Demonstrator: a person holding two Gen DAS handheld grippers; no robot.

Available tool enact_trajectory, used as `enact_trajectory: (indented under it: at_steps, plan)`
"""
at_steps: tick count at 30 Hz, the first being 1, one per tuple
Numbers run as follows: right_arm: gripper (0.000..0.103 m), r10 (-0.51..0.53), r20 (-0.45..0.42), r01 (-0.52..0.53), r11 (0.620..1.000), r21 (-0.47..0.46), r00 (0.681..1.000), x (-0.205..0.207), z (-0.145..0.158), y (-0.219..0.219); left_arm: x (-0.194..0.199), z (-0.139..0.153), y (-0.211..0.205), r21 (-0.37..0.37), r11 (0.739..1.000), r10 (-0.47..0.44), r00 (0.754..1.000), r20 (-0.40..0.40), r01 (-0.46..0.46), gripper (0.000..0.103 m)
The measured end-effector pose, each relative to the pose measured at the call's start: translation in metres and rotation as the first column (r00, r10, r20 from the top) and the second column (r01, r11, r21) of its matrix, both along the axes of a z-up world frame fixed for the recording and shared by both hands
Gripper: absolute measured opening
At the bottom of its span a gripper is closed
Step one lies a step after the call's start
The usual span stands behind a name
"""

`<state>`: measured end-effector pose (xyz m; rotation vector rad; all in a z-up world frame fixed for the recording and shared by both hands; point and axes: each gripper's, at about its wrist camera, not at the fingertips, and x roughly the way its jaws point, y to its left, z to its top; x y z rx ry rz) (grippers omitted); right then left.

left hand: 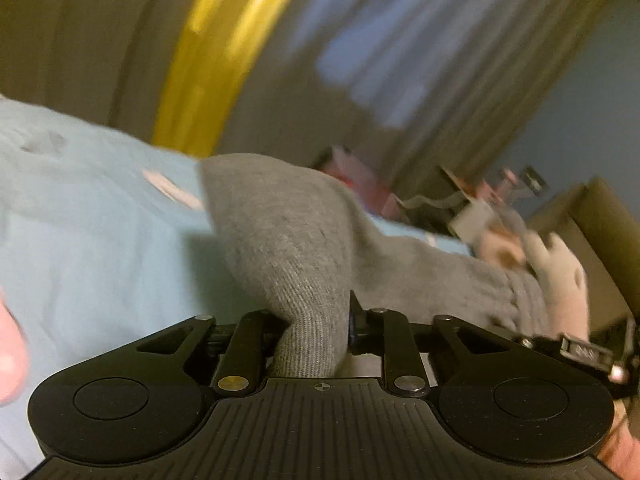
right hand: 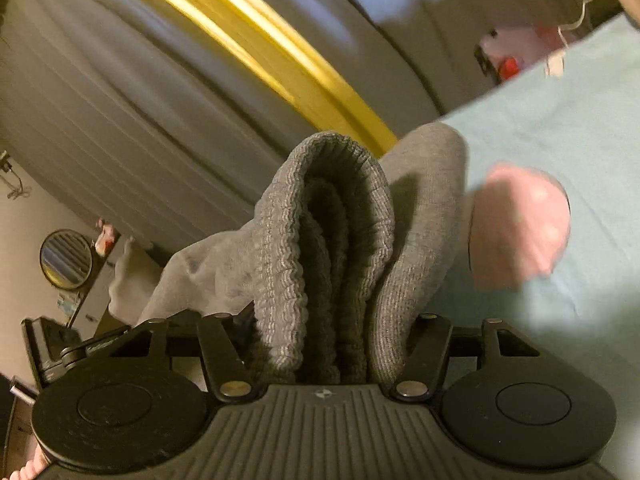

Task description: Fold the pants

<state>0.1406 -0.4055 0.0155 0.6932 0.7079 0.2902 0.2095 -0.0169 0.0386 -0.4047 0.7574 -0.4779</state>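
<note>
With the left gripper [left hand: 316, 332] pinching a gray fold of the pants [left hand: 296, 240] and the right gripper [right hand: 328, 344] clamped on the bunched waistband [right hand: 320, 216] above the blue sheet [left hand: 100, 240], the lift-and-carry-over seems underway, and next needs an even, aligned laydown.

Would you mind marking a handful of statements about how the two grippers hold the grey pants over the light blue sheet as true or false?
1. The left gripper is closed on a bunch of plain grey fabric of the pants. True.
2. The right gripper is empty. False: it is shut on the ribbed elastic band of the pants, which is doubled over between its fingers.
3. The surface under the pants is a light blue sheet. True.
4. The pants lie flat and neatly folded. False: they are bunched and drawn up into both grippers.
5. A yellow stripe shows in the blurred background. True.
</note>
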Motion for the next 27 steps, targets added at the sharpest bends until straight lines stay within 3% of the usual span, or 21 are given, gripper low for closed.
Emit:
enact_trajectory:
  at_steps: [2, 4, 6, 7, 12, 14, 16, 17, 18, 21, 23, 25, 27]
  plan:
    - [0.089, -0.063, -0.007, 0.062, 0.996, -0.071, 0.998, 0.009, 0.005, 0.001, 0.008, 0.000, 0.010, 0.036, 0.992, 0.122, 0.992, -0.021, -0.121, 0.056]
    - [0.094, -0.167, -0.058, 0.154, 0.972, -0.180, 0.984, 0.011, 0.006, 0.004, 0.006, -0.003, 0.019, 0.073, 0.977, 0.204, 0.979, -0.023, -0.202, 0.063]
    - [0.099, -0.217, -0.060, 0.193, 0.942, -0.275, 0.974, 0.005, 0.005, 0.008, -0.001, -0.010, 0.023, 0.097, 0.980, 0.175, 0.984, -0.034, -0.171, 0.077]
    - [0.099, -0.209, -0.060, 0.183, 0.938, -0.293, 0.976, 0.000, 0.004, 0.011, -0.008, -0.014, 0.022, 0.118, 0.983, 0.149, 0.988, -0.040, -0.143, 0.077]
    - [0.099, -0.141, -0.078, 0.116, 0.959, -0.260, 0.987, -0.027, -0.016, 0.016, -0.041, -0.048, 0.009, 0.228, 0.973, 0.051, 0.995, -0.087, -0.030, 0.086]
    - [0.099, -0.148, -0.134, 0.105, 0.953, -0.285, 0.980, -0.030, -0.034, 0.012, -0.047, -0.060, -0.002, 0.354, 0.935, 0.065, 0.995, -0.074, -0.035, 0.088]
    - [0.099, -0.168, -0.171, 0.107, 0.942, -0.318, 0.971, -0.027, -0.047, 0.017, -0.049, -0.068, -0.009, 0.516, 0.853, 0.098, 0.995, -0.003, -0.083, 0.094]
    - [0.099, -0.180, -0.160, 0.124, 0.943, -0.309, 0.971, -0.030, -0.047, 0.017, -0.051, -0.066, -0.008, 0.558, 0.821, 0.127, 0.991, 0.033, -0.123, 0.095]
    - [0.099, -0.206, -0.152, 0.150, 0.936, -0.318, 0.967, -0.033, -0.043, 0.020, -0.052, -0.062, -0.005, 0.560, 0.817, 0.137, 0.990, 0.044, -0.138, 0.093]
    - [0.099, -0.264, -0.102, 0.212, 0.908, -0.361, 0.959, -0.049, -0.029, 0.034, -0.062, -0.045, 0.005, 0.479, 0.870, 0.122, 0.992, 0.010, -0.112, 0.093]
    - [0.099, -0.241, -0.092, 0.193, 0.911, -0.365, 0.966, -0.055, -0.027, 0.042, -0.070, -0.043, 0.003, 0.443, 0.891, 0.112, 0.994, -0.002, -0.099, 0.095]
    - [0.099, -0.233, -0.115, 0.171, 0.902, -0.397, 0.966, -0.054, -0.033, 0.050, -0.074, -0.048, -0.003, 0.458, 0.886, 0.095, 0.995, -0.035, -0.069, 0.095]
    - [0.099, -0.257, -0.192, 0.138, 0.867, -0.479, 0.947, -0.045, -0.046, 0.054, -0.074, -0.055, -0.011, 0.496, 0.867, 0.086, 0.995, -0.053, -0.048, 0.094]
